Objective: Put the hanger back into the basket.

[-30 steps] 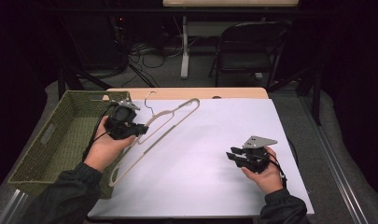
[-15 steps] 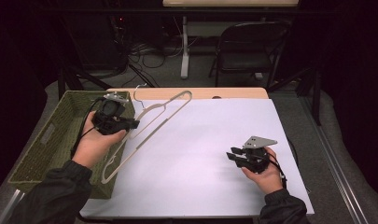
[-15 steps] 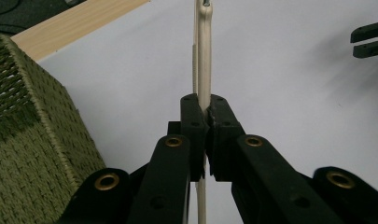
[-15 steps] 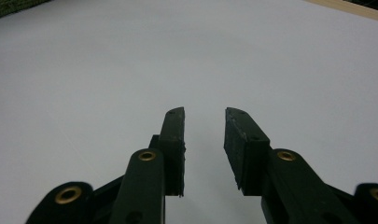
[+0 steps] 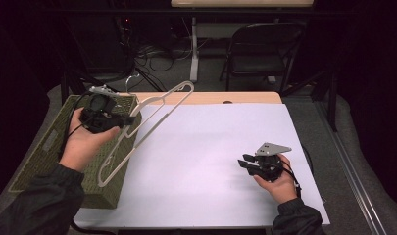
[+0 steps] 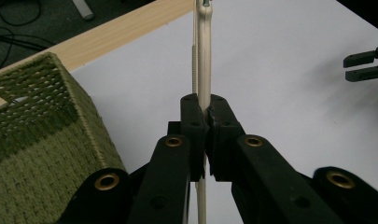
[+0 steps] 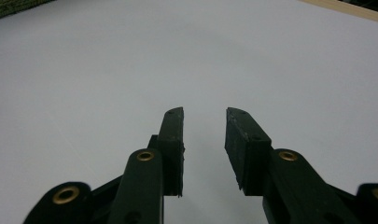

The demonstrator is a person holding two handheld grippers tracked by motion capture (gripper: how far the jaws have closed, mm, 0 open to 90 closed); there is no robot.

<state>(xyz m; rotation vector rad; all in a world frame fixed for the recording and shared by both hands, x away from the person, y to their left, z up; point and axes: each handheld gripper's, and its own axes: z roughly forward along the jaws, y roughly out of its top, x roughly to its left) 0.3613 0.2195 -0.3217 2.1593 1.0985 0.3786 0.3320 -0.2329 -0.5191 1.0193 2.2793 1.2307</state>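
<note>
Clothes hanger (image 5: pixel 146 122), pale: clenched at one arm in the left gripper (image 6: pixel 206 122), tilted in the air, lower end over the green woven basket (image 5: pixel 46 147), hook end over the counter (image 5: pixel 201 161). Right gripper (image 5: pixel 246 163): jaws apart, nothing between them, low over the white counter surface, well apart from the hanger.

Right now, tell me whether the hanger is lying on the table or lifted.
Lifted: the left gripper is shut on the hanger, holding it tilted above the basket edge.
</note>
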